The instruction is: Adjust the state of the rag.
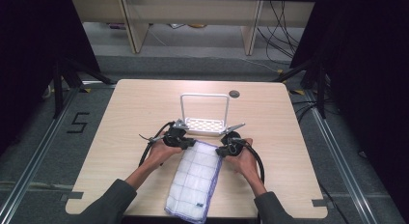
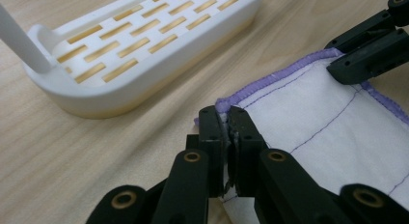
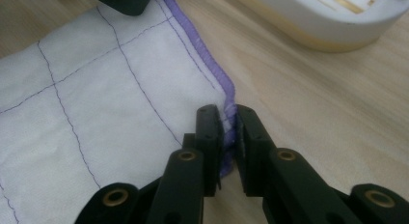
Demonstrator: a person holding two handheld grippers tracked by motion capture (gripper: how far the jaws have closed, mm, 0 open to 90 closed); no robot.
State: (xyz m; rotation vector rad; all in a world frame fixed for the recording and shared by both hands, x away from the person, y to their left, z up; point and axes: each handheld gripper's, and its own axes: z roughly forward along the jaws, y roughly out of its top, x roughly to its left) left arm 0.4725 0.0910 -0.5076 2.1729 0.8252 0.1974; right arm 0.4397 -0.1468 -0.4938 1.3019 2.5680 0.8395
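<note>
Cloth (image 1: 195,178) corners pinched by 2 low claws (image 2: 225,119) (image 3: 230,119).

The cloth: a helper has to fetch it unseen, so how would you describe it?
On the light wooden table, look at the near edge, in front of the white slotted rack. The cloth lies flat there, both grippers pinching its far corners. It alone is soft: white, with thin grid stitching and purple hem.

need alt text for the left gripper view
The left hand-held gripper pinches the purple-hemmed corner of a white cloth lying on a wooden table. A white slotted rack sits beyond it, and the other hand-held gripper grips the cloth's far corner.
</note>
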